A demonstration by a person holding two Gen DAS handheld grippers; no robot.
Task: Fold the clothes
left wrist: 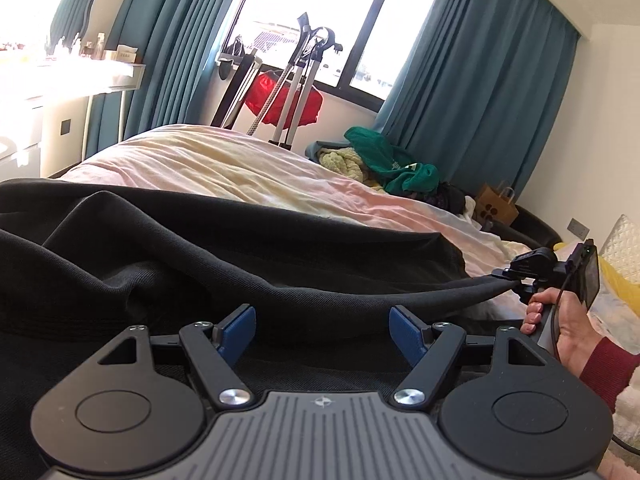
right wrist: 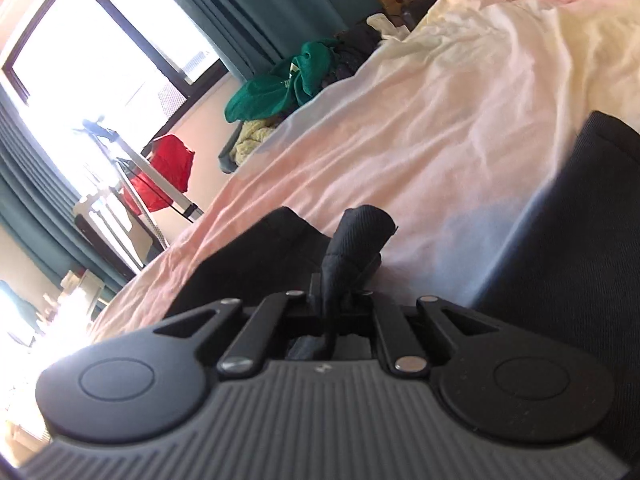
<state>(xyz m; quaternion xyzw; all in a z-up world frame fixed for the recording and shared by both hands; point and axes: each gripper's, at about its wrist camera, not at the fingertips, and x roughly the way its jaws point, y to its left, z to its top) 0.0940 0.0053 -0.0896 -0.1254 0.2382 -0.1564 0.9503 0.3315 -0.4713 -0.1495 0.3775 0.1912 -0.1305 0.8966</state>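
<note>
A black garment [left wrist: 180, 248] lies rumpled on the bed across the left wrist view. My left gripper [left wrist: 322, 330] is open, its blue pads [left wrist: 236, 328] wide apart just above the cloth, holding nothing. My right gripper [left wrist: 516, 274] is at the right in that view, shut on a stretched edge of the black garment. In the right wrist view the right gripper [right wrist: 340, 300] is shut on a bunched fold of the black garment [right wrist: 360, 232], which sticks up between the jaws.
The bed has a pale pink and cream sheet [left wrist: 248, 168]. A pile of green and yellow clothes [left wrist: 384, 160] lies at its far side. A brown paper bag [left wrist: 496, 204], a metal stand with red cloth [left wrist: 288, 96], teal curtains and a window stand beyond.
</note>
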